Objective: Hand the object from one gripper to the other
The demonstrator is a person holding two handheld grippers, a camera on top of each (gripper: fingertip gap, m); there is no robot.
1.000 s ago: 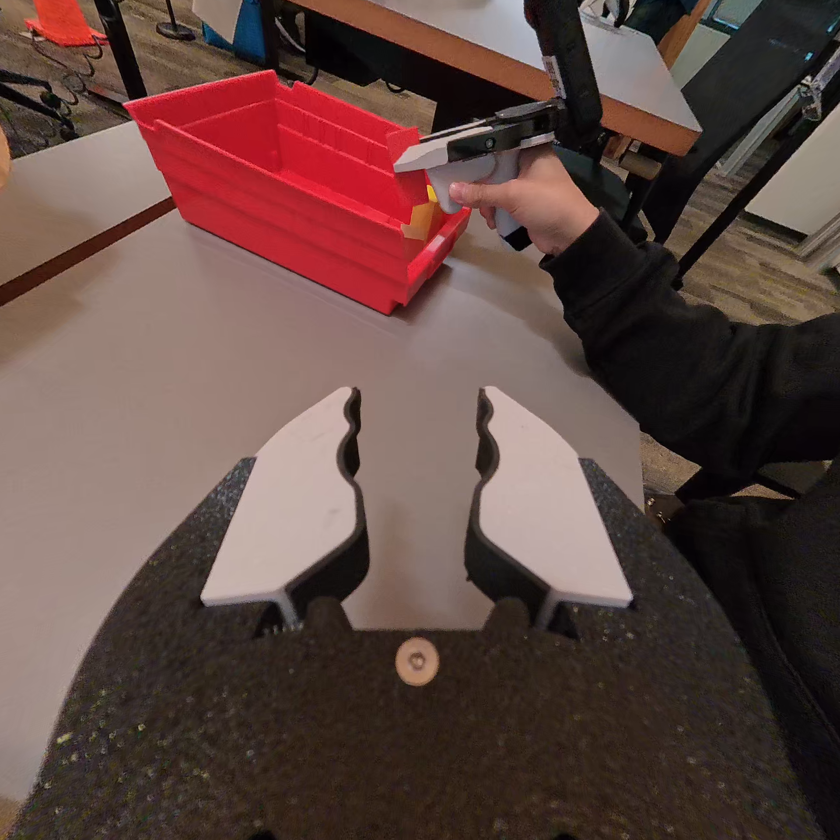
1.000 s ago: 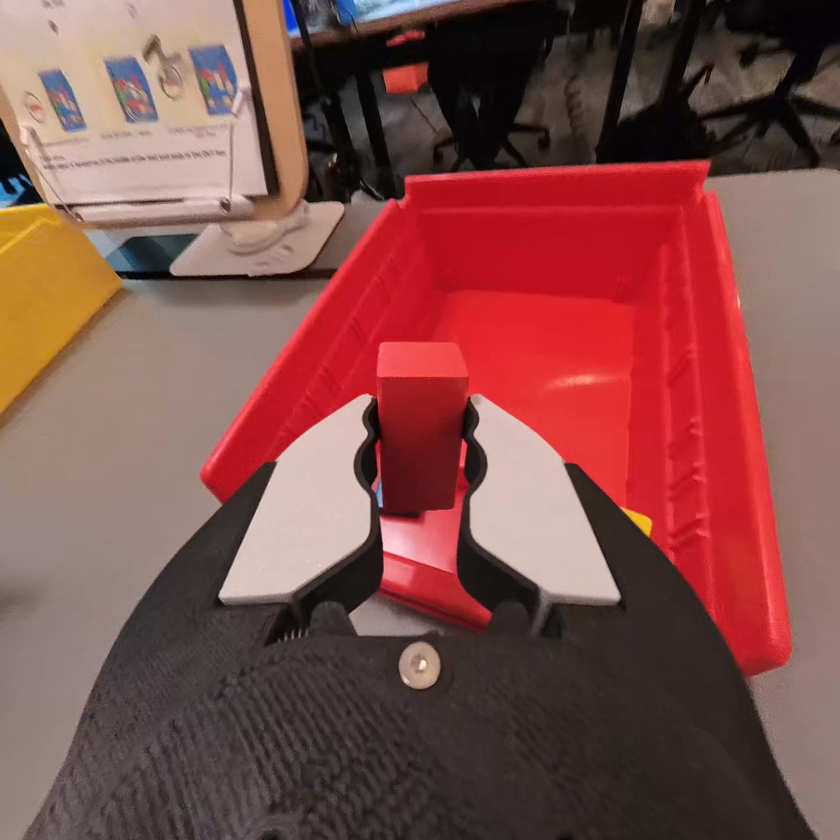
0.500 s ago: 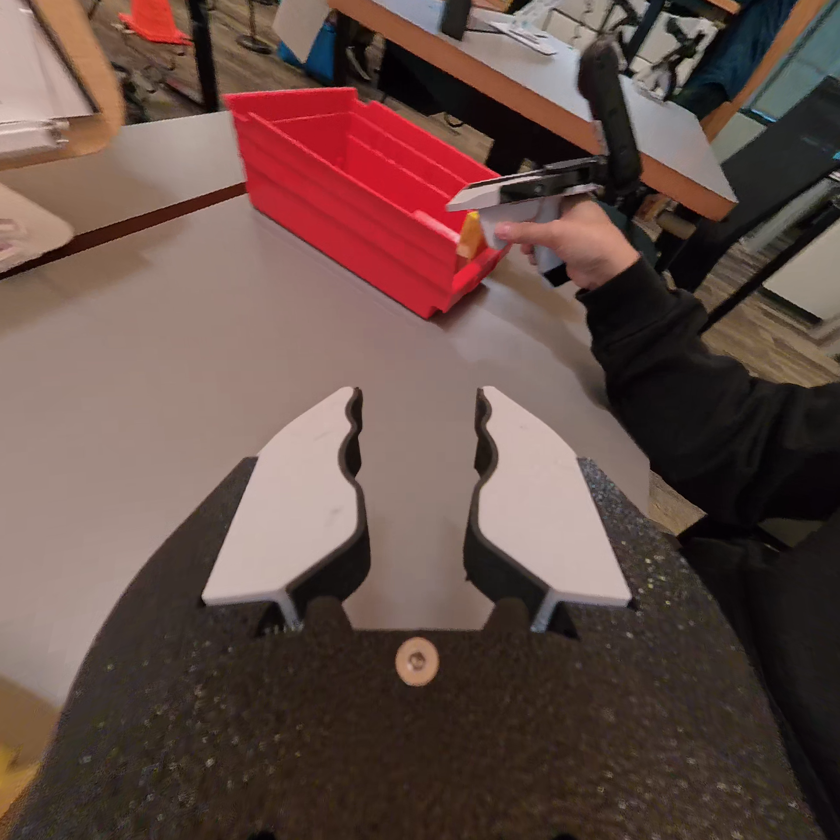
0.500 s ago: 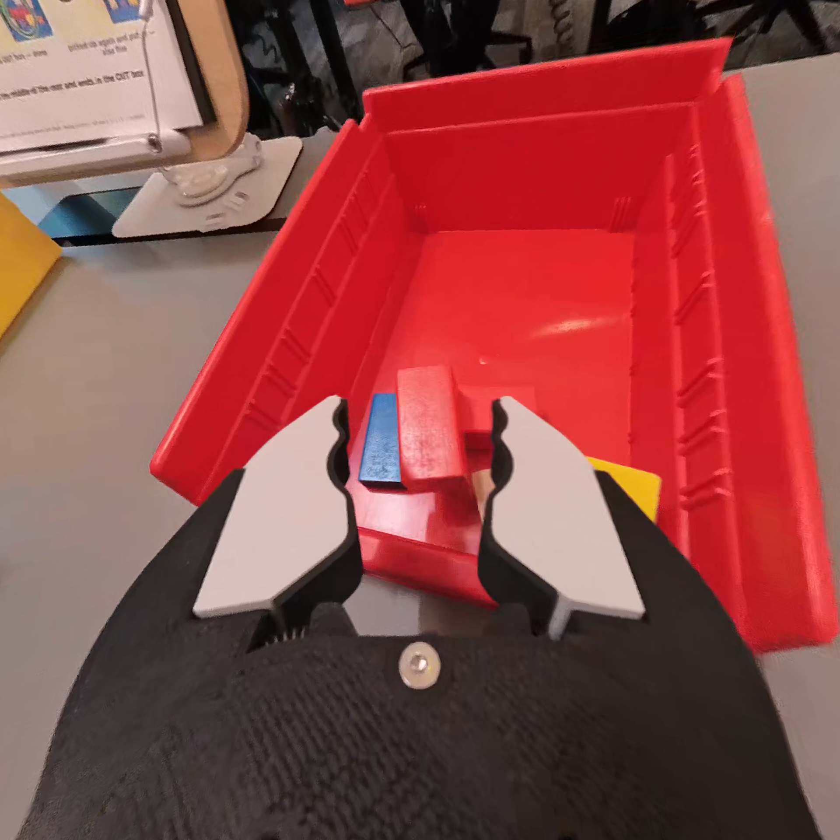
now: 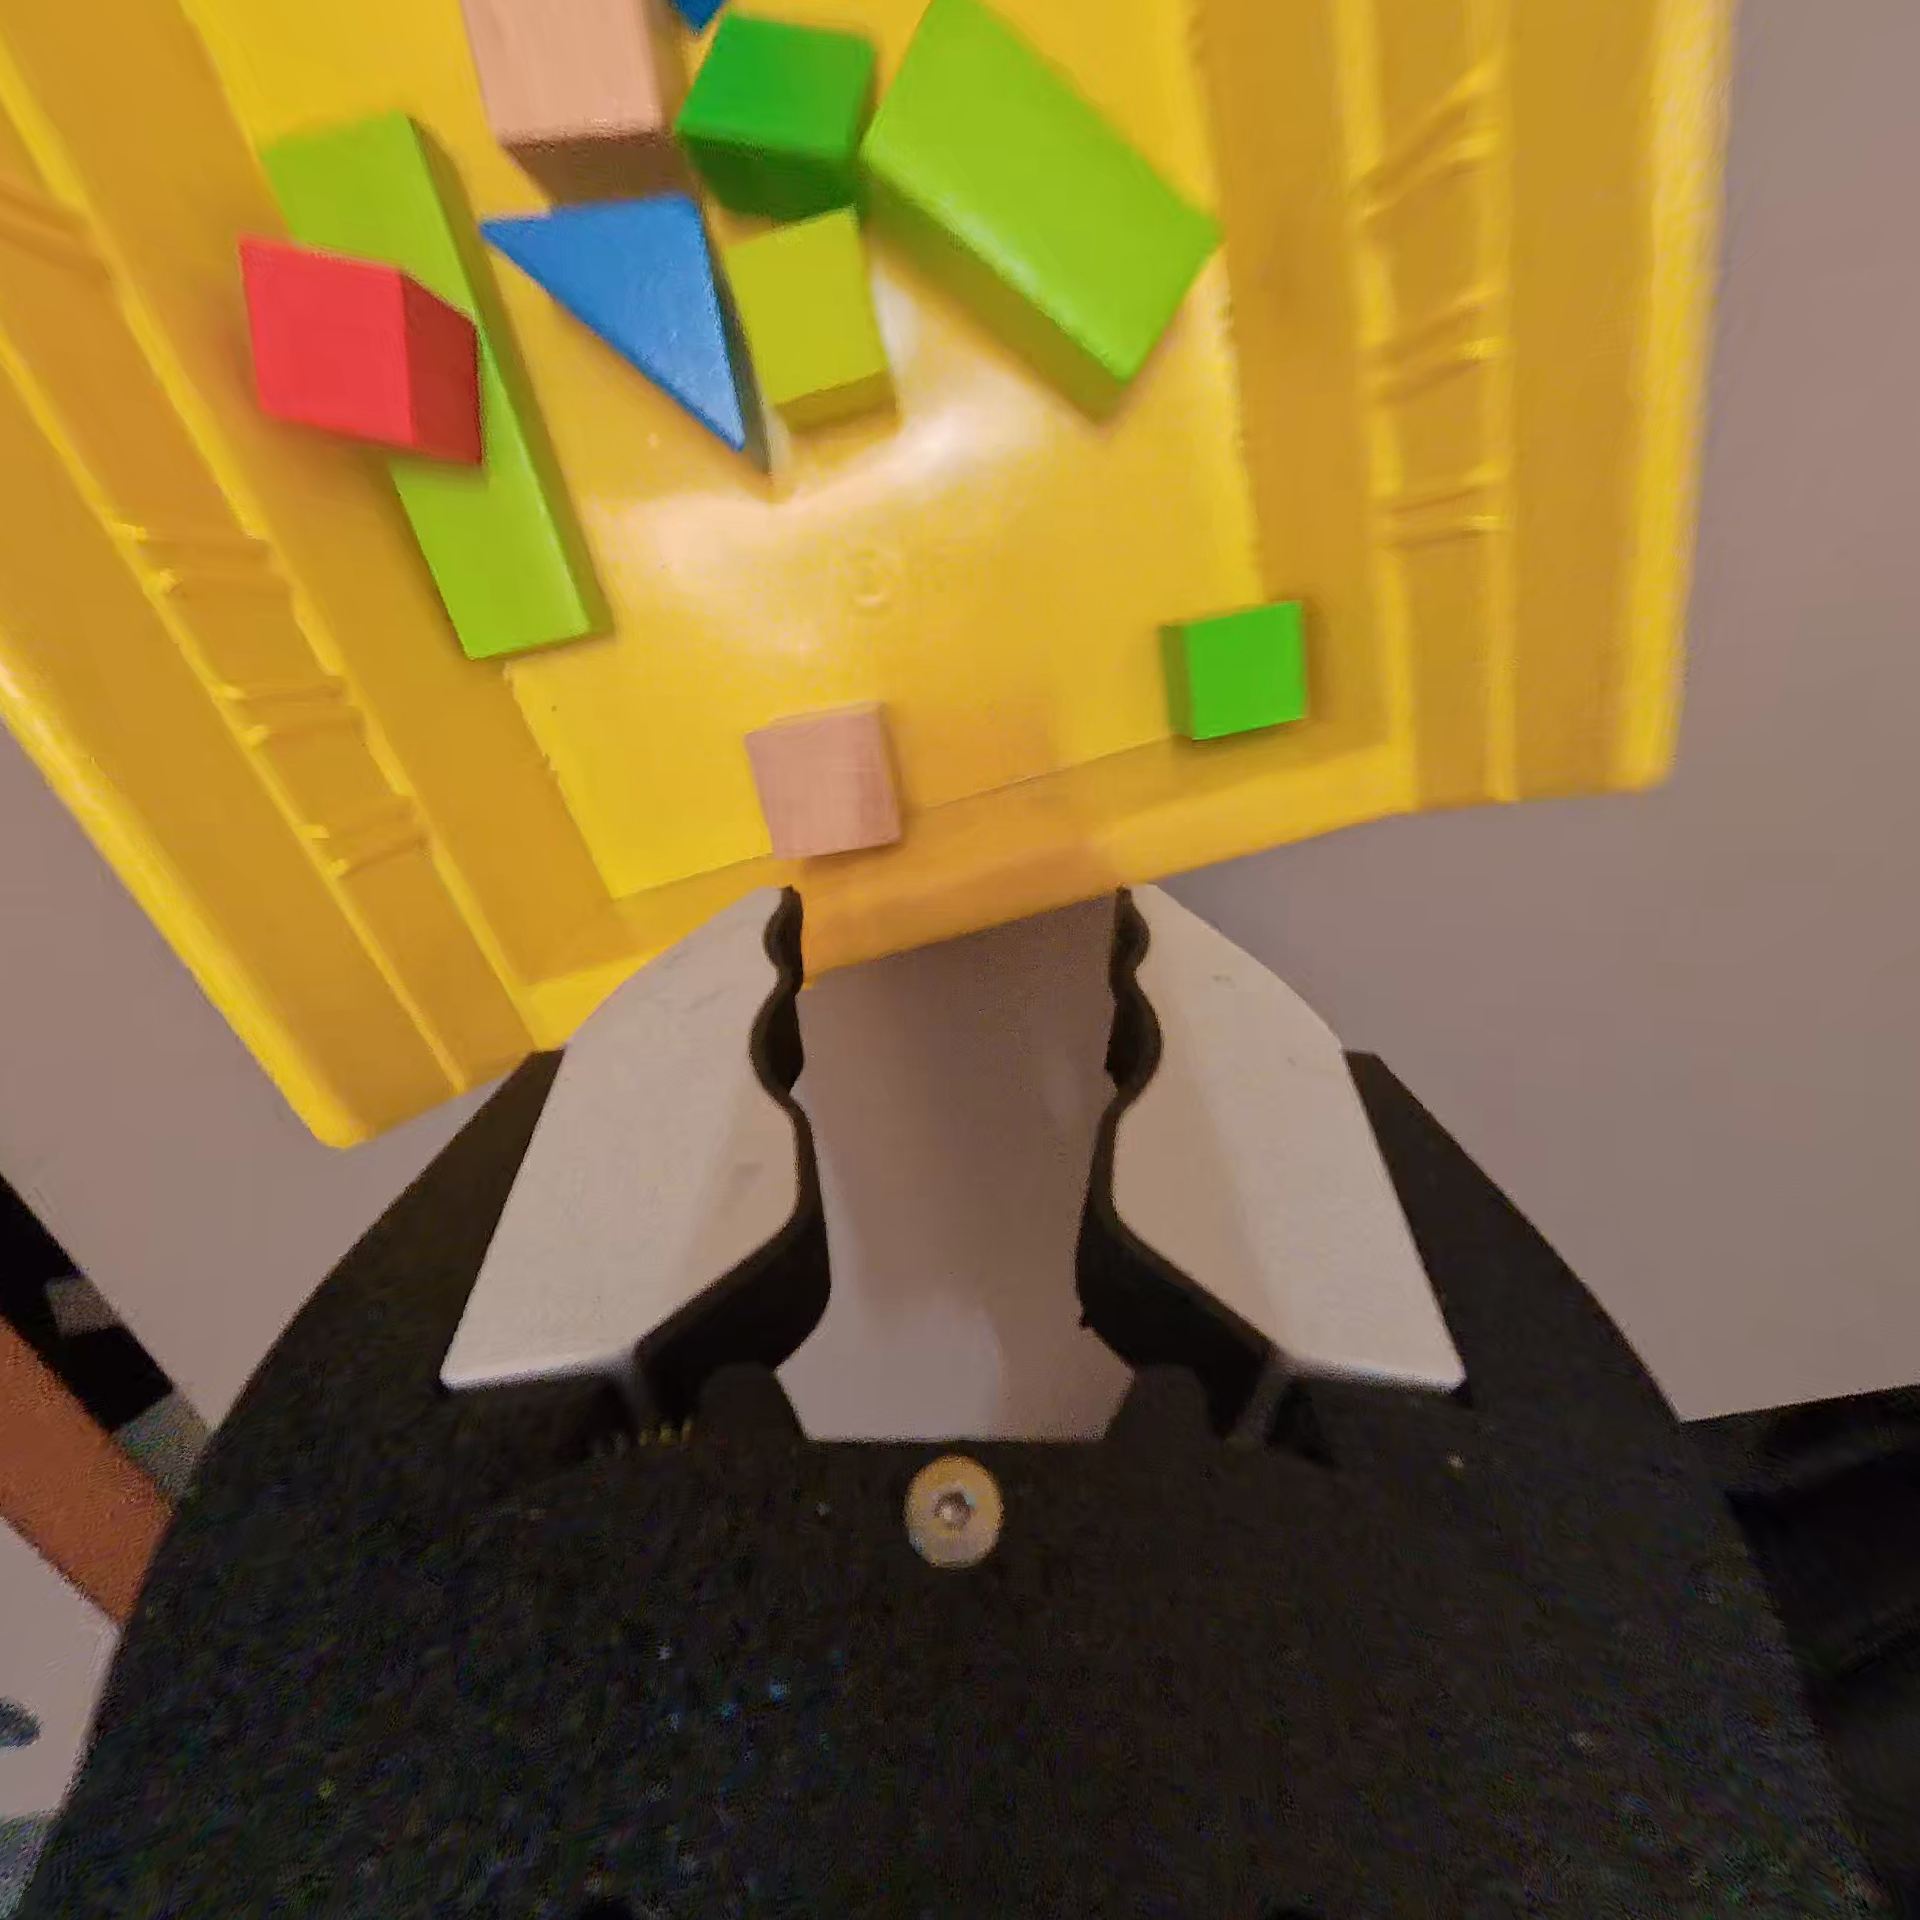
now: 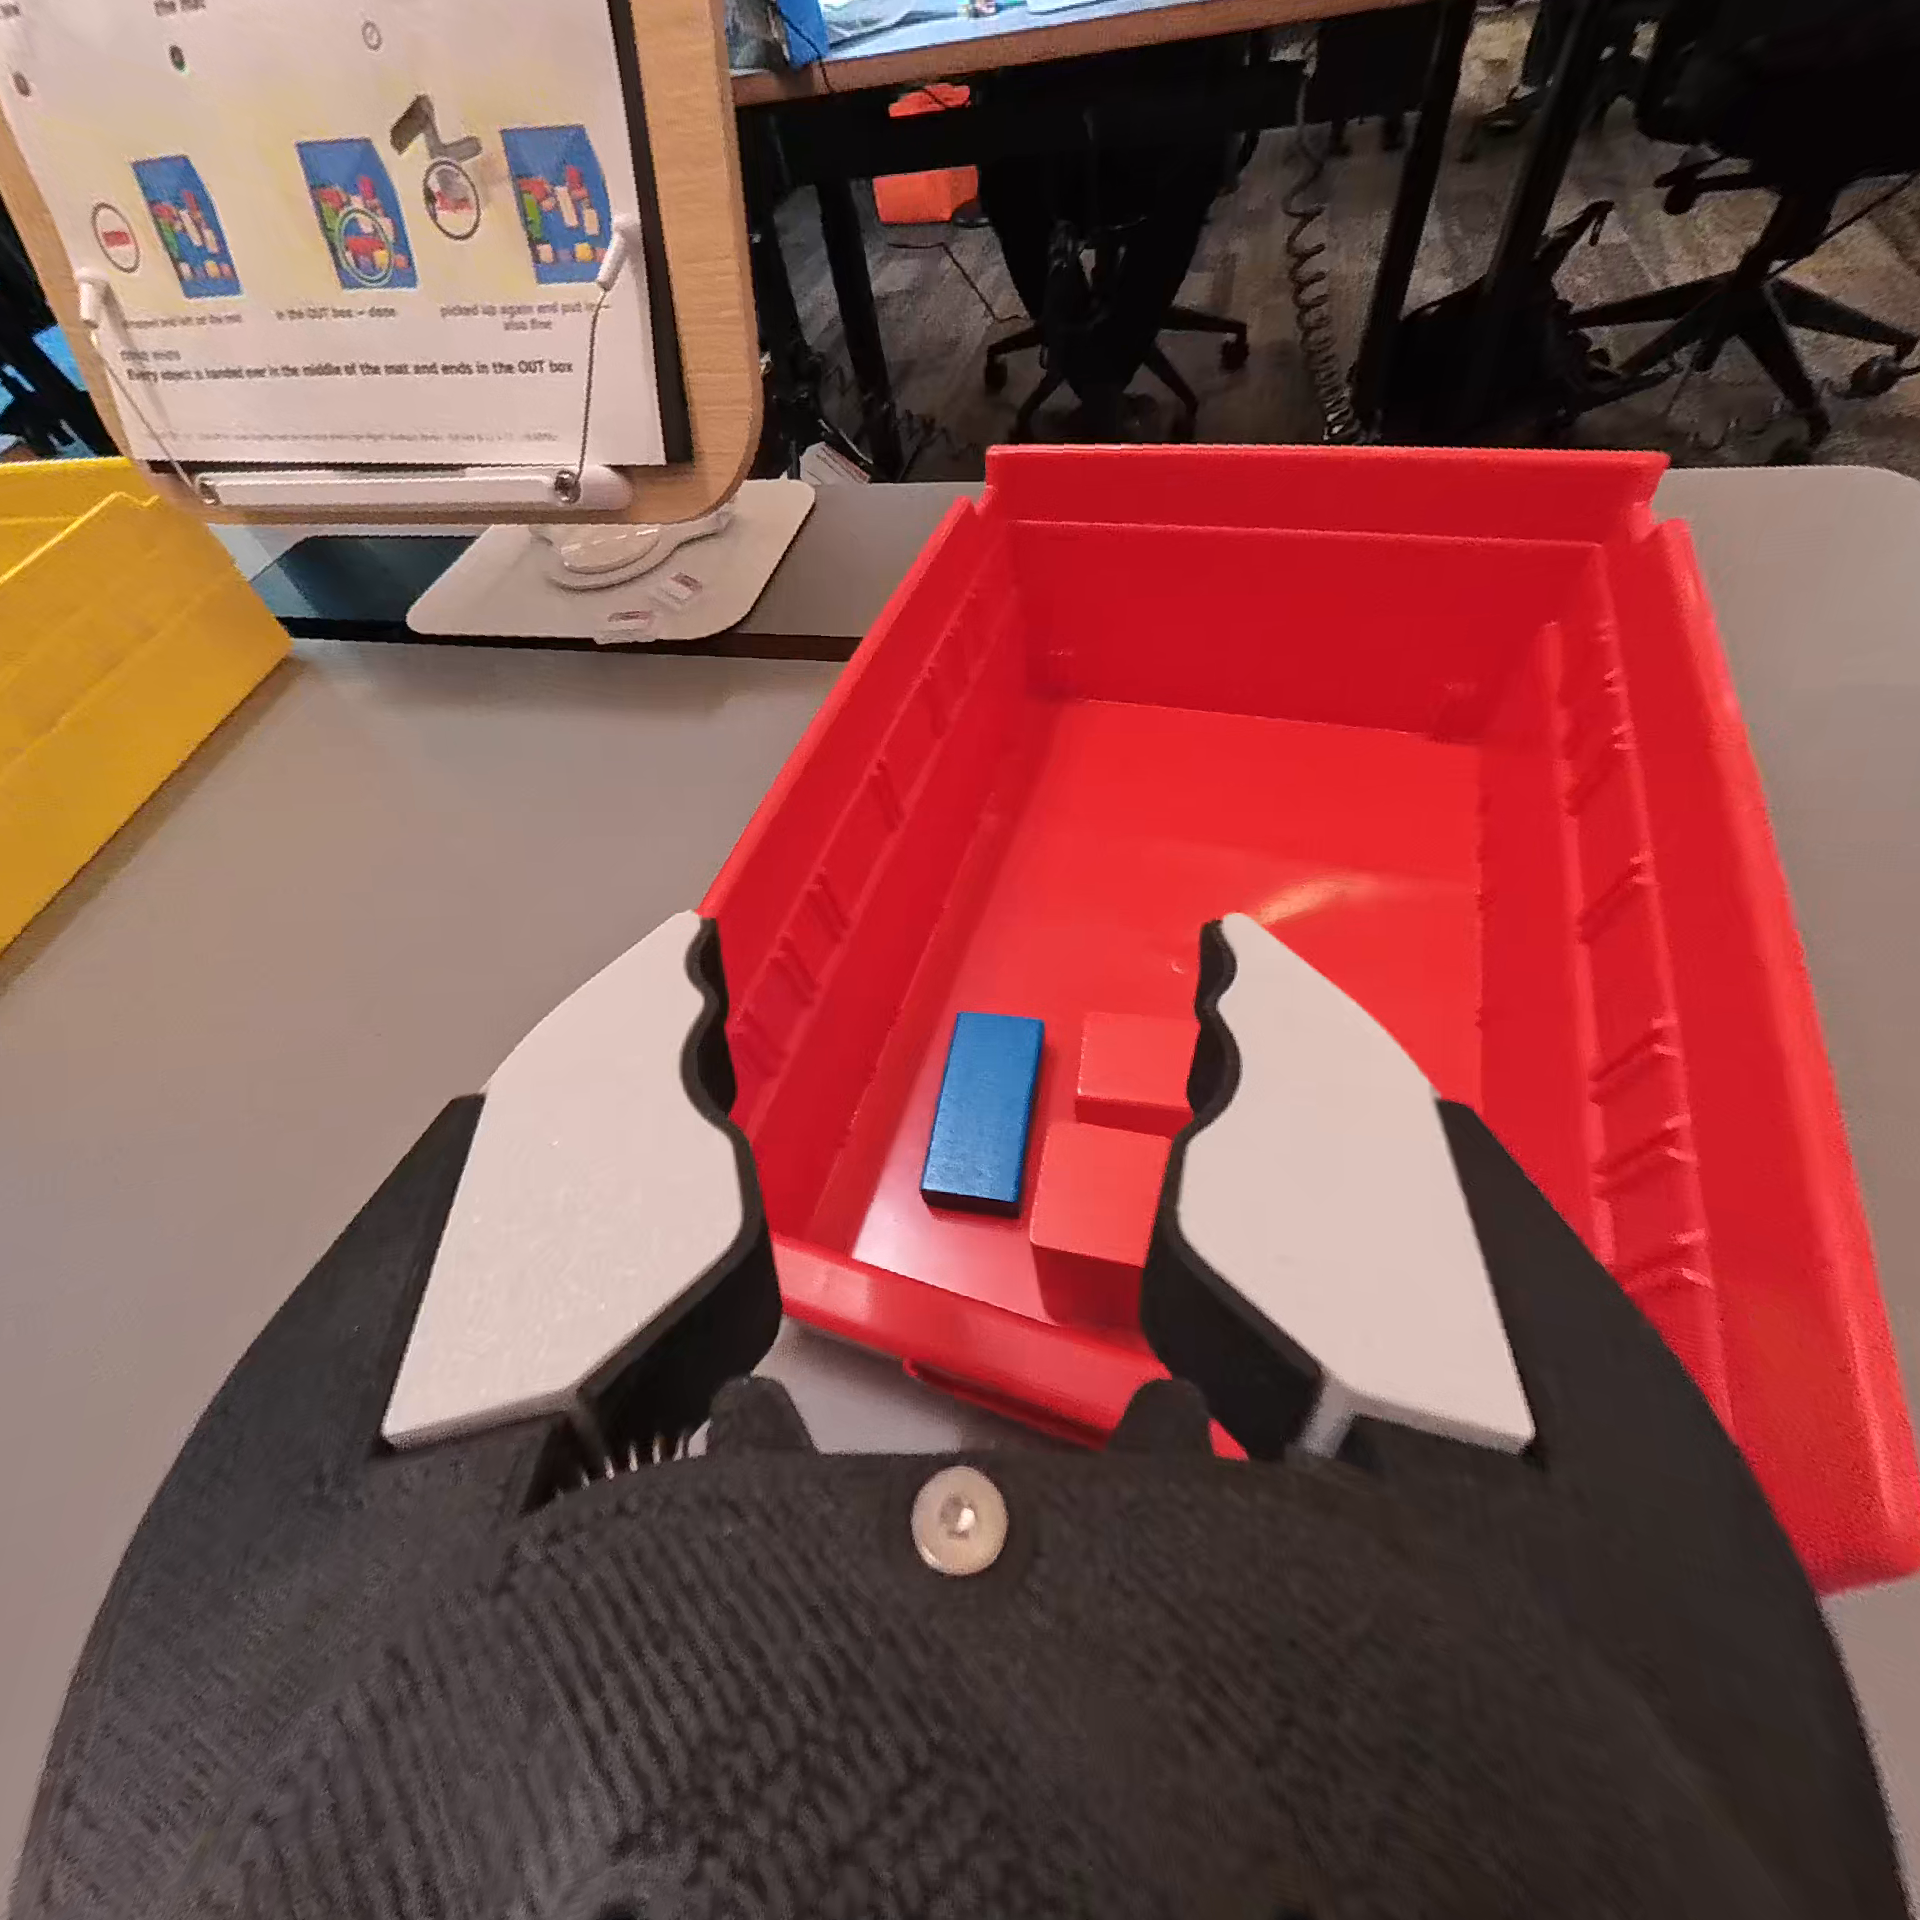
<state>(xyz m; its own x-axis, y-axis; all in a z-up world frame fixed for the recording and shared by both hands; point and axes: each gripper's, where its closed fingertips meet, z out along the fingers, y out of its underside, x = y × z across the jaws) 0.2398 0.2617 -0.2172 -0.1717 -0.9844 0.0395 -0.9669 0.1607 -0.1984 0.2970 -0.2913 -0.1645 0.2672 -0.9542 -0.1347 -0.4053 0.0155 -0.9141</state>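
Grey tabletop (image 6: 416,883); wood-edged desk (image 6: 1039,42) behind; black office chairs (image 6: 1714,260); carpet floor (image 6: 1299,343).

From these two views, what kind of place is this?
Probably an office-like lab or workroom: grey tables, wheeled office chairs on carpet, and a printed instruction sheet on a stand.

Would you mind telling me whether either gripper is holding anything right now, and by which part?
Nothing is held. The left gripper is open over the yellow bin's near edge, and the right gripper is open above the red bin.
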